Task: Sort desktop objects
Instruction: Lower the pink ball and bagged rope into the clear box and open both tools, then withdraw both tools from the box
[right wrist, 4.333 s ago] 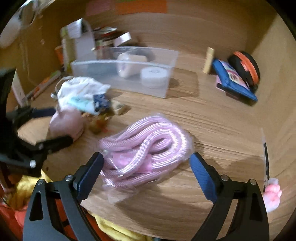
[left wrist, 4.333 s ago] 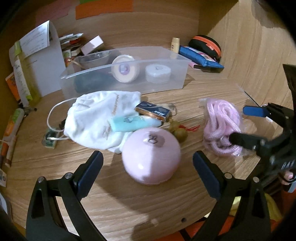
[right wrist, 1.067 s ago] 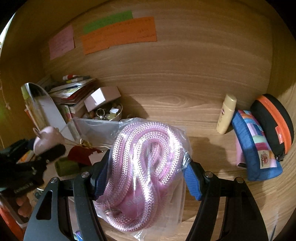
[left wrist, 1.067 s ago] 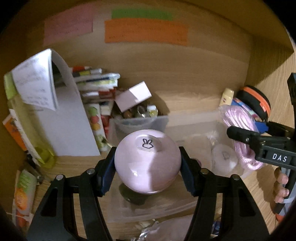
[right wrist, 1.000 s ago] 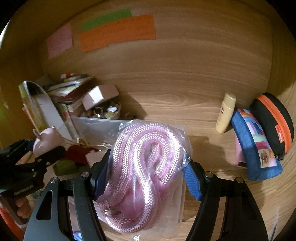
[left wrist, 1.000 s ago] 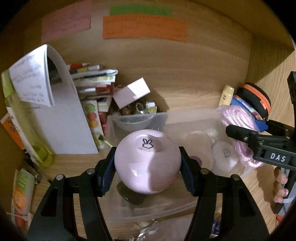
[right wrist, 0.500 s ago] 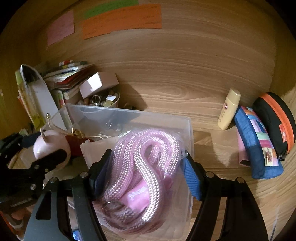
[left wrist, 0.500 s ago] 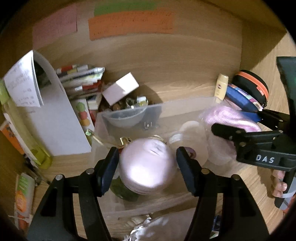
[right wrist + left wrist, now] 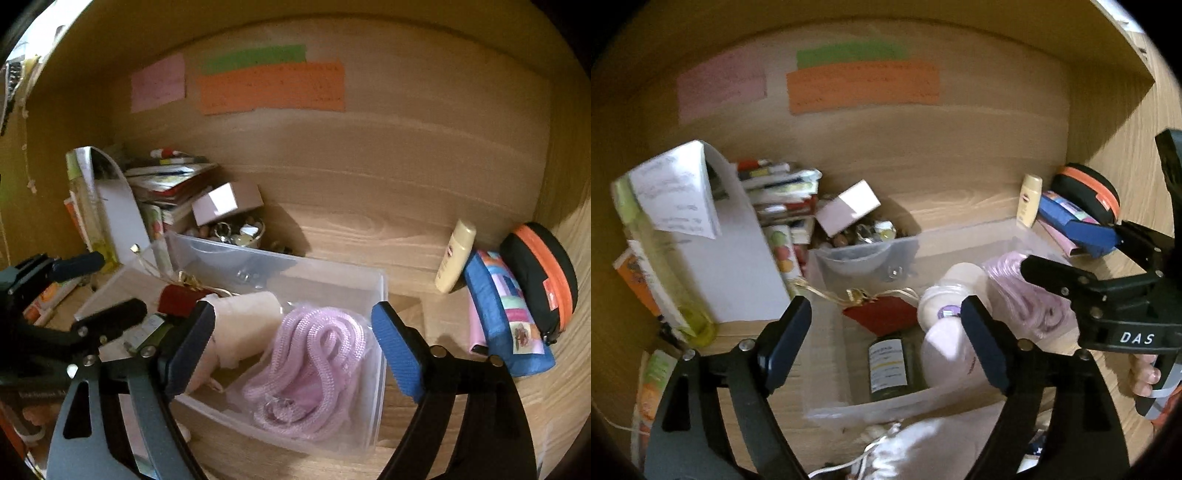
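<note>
A clear plastic bin (image 9: 382,295) stands on the wooden desk. The bagged pink rope (image 9: 314,354) lies in its right end; it also shows in the left wrist view (image 9: 1030,302). The pink ball (image 9: 945,354) lies in the bin next to a white tape roll (image 9: 956,291), a dark bottle (image 9: 888,363) and a red tag (image 9: 882,315). My left gripper (image 9: 890,336) is open above the bin's (image 9: 871,406) near side. My right gripper (image 9: 291,343) is open above the rope.
A white drawstring bag (image 9: 923,443) lies in front of the bin. Books and a small pink box (image 9: 225,201) crowd the back left. A cream tube (image 9: 454,258), blue pouch (image 9: 506,314) and black-orange case (image 9: 543,273) sit at right by the side wall.
Both grippers opened. The pink ball dropped from my left gripper into the bin, and the bagged rope dropped from my right gripper into the bin's right end.
</note>
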`<action>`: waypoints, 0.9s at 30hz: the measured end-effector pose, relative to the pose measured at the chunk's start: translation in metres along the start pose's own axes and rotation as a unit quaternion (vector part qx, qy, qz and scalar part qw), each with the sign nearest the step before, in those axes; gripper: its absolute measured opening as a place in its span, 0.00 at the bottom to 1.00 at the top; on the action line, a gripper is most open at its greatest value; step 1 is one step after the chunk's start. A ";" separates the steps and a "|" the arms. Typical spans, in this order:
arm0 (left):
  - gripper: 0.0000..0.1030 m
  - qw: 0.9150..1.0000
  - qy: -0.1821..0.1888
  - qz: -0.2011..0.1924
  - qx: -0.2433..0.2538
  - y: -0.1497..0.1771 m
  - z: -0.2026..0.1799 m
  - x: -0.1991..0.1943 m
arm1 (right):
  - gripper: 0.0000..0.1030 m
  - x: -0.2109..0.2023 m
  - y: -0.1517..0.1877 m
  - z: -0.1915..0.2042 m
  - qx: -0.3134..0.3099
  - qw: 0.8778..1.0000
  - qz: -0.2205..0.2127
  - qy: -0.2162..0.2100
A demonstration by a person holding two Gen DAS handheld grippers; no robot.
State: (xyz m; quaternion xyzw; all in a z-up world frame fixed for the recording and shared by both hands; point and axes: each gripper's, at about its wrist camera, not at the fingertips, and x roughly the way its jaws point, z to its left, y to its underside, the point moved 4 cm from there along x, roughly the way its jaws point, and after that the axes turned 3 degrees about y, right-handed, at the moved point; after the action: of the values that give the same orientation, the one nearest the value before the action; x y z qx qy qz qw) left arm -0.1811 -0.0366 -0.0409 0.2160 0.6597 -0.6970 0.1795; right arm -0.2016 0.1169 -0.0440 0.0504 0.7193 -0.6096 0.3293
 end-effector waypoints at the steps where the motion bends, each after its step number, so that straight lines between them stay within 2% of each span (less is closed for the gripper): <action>1: 0.84 1.000 -0.006 -0.006 0.002 -0.001 0.001 -0.007 | 0.82 -0.003 -0.001 0.002 -0.002 1.000 -0.002 -0.001; 4: 0.87 0.999 -0.023 -0.025 0.006 -0.005 0.005 -0.028 | 0.82 -0.016 -0.001 0.007 -0.014 1.000 -0.012 -0.003; 6: 0.97 0.999 -0.031 -0.037 0.003 -0.007 0.010 -0.043 | 0.83 -0.026 0.001 0.012 -0.025 1.000 -0.018 0.000; 11: 0.97 0.998 -0.048 -0.046 -0.004 -0.004 0.018 -0.069 | 0.91 -0.048 0.011 0.021 -0.052 0.998 -0.026 0.015; 19: 0.97 0.997 -0.071 -0.037 -0.008 0.019 0.030 -0.095 | 0.92 -0.080 0.026 0.027 -0.078 0.996 -0.032 0.031; 27: 0.97 0.997 -0.076 0.007 -0.012 0.058 0.041 -0.095 | 0.92 -0.085 0.054 0.033 -0.084 0.996 -0.001 -0.011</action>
State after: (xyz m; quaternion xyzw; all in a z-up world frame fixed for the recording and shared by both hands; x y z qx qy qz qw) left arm -0.0724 -0.0843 -0.0368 0.1646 0.6514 -0.7019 0.2365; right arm -0.0966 0.1286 -0.0450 0.0150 0.7645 -0.5478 0.3395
